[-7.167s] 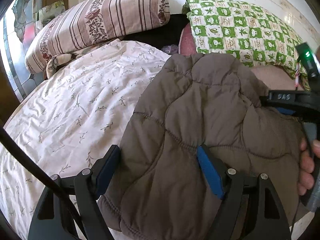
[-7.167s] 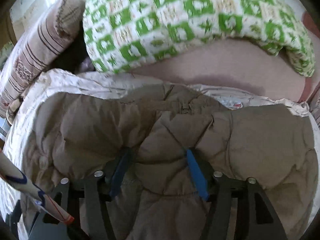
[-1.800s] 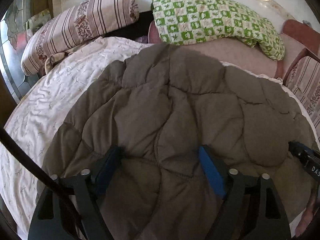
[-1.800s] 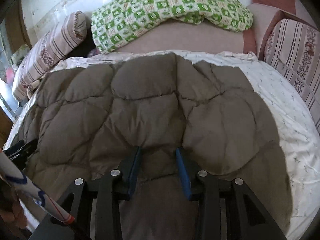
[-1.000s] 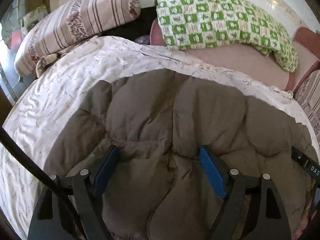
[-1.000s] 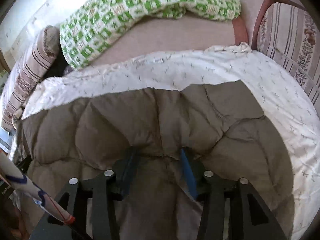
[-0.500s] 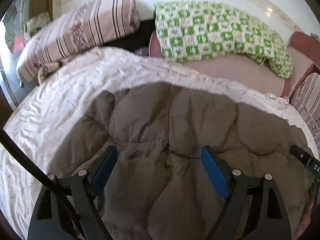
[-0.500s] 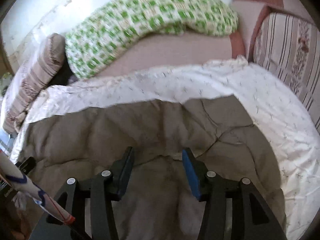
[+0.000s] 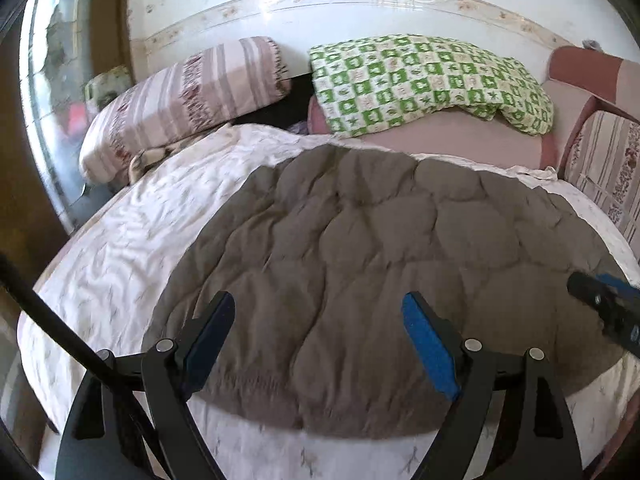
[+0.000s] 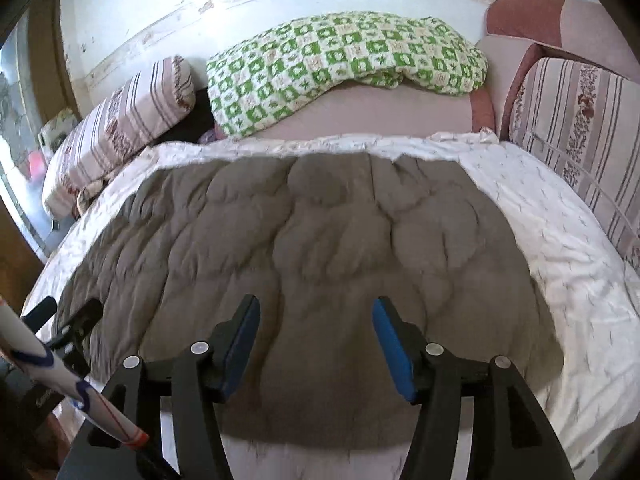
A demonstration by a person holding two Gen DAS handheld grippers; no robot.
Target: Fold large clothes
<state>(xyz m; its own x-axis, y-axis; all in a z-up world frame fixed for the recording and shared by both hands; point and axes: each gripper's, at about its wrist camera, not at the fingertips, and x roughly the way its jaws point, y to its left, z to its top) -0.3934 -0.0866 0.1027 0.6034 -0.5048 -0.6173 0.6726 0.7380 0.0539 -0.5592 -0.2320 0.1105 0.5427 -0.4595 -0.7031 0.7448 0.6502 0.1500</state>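
A large brown quilted jacket lies spread flat on the white floral bedsheet; it also fills the middle of the right wrist view. My left gripper is open and empty, raised above the jacket's near edge. My right gripper is open and empty above the near edge too. The right gripper's tip shows at the right of the left wrist view. The left gripper shows at the lower left of the right wrist view.
A striped pillow and a green checked blanket lie at the head of the bed by the white wall. A striped cushion stands at the right. A window is at the left.
Both grippers have let go of the jacket's near edge and drawn back and up. The right gripper opened wider. The jacket now lies flat on the sheet.
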